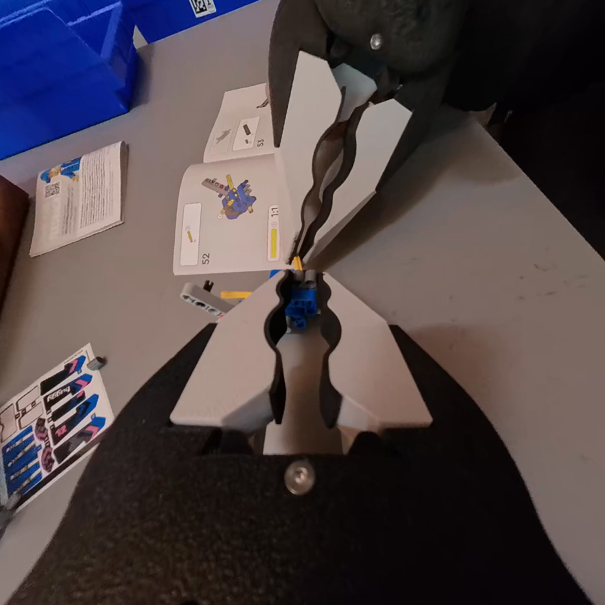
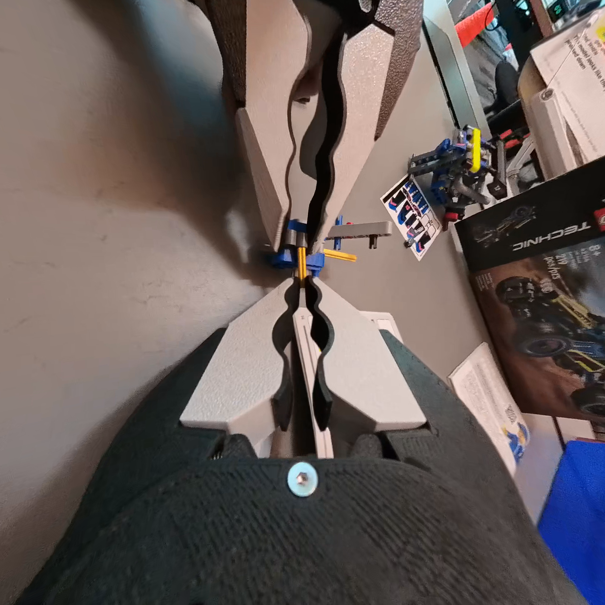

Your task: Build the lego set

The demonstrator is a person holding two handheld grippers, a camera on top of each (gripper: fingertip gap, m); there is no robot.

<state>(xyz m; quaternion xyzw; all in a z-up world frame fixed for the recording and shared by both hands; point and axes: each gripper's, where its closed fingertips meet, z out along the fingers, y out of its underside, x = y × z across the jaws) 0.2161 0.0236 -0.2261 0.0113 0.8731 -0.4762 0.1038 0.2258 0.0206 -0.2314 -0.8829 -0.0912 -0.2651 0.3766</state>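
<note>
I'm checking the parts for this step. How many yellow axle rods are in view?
2. One thin yellow plastic axle rod is pinched in the right gripper, entering the small blue brick assembly. The other lies on the grey table beside it. More may be hidden.

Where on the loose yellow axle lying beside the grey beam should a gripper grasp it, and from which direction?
Grip the loose yellow axle mid-length from above, fingers across its thin shaft. It lies flat on the table, and its end nearest the blue assembly looks crowded.
</note>
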